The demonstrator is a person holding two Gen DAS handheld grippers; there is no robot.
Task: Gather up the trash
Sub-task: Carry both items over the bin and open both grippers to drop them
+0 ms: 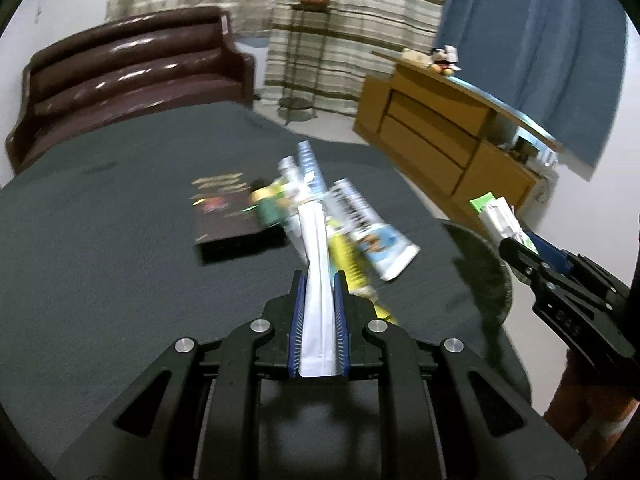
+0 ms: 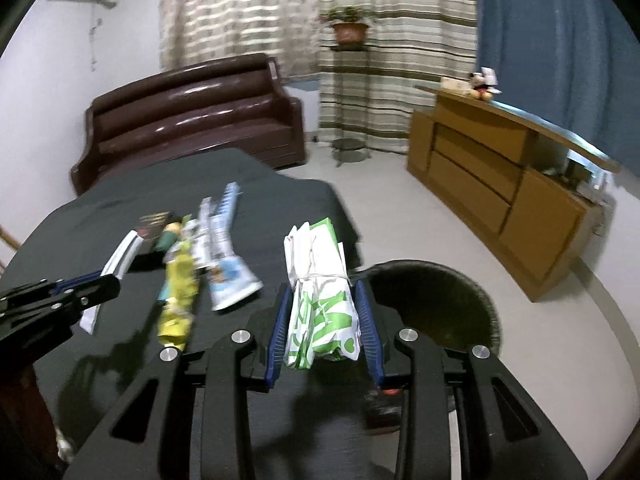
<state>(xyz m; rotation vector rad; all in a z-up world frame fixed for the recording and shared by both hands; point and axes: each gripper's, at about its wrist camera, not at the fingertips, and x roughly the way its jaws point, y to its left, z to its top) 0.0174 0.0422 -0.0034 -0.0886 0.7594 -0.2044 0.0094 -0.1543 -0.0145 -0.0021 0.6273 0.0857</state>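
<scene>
Currently, white folded paper (image 1: 318, 280) sits clamped between the pads of the left hand-held gripper (image 1: 319, 280), sticking out forward over the dark counter (image 1: 100, 260). Right hand-held gripper (image 2: 323, 292) grasps a tied bundle of green-and-white wrappers (image 2: 320, 304), its jaws pressed against both sides. Yellow wrapper (image 2: 178, 300) and blue-white packet (image 2: 230, 280) lie on the counter between the two. Round dark bin (image 2: 440, 300) just beyond the right one.
</scene>
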